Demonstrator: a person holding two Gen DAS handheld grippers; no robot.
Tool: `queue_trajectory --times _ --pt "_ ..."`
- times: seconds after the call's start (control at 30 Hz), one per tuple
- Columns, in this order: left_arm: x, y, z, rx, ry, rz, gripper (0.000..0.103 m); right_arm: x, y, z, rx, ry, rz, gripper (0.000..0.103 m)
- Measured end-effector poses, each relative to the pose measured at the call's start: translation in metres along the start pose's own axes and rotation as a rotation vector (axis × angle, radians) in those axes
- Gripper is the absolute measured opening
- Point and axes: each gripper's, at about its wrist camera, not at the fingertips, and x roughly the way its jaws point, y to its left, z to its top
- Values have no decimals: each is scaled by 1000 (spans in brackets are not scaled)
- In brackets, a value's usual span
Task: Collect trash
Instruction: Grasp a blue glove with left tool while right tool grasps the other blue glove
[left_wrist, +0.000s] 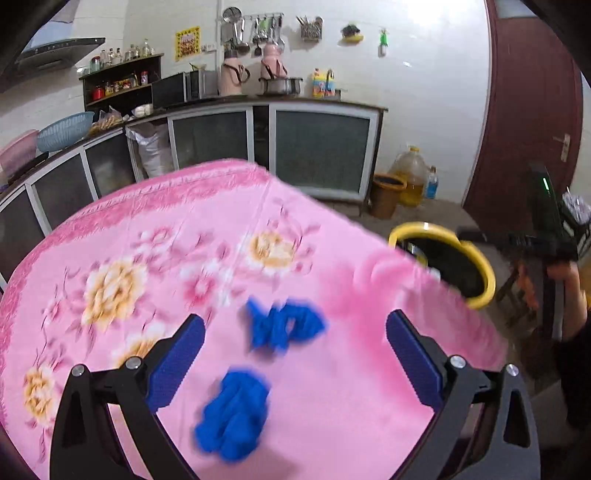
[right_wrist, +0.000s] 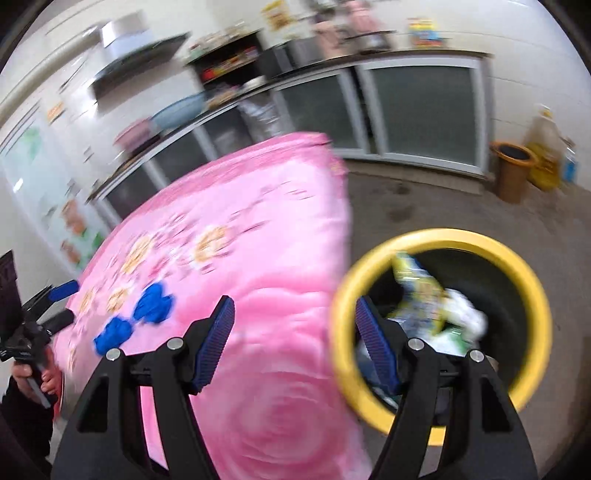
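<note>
Two crumpled blue pieces of trash (left_wrist: 286, 326) (left_wrist: 232, 415) are seen lying on the pink floral tablecloth (left_wrist: 147, 229), close together but apart from each other. The left gripper (left_wrist: 295, 354) is held above the cloth with its jaws spread wide and nothing between them; the nearer blue piece lies below the gap and the farther one just beyond the fingertips. The right gripper (right_wrist: 295, 339) is held over the table's edge, its jaws likewise parted and empty, one finger over the cloth and the other in front of the yellow-rimmed bin (right_wrist: 532, 295). Yellow-green wrappers (right_wrist: 421, 291) and white crumpled paper (right_wrist: 465, 314) are seen inside the bin, which stands on the floor just beside the table. Much of the right wrist view is blurred.
</note>
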Motion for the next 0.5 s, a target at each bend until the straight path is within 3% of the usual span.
queue_trajectory --times 0.17,0.5 --pt "0 21 -38 -47 61 7 95 37 55 -1 -128 85 70 64" --pt "18 55 -56 -178 130 -33 95 87 137 1 -355 192 140 59"
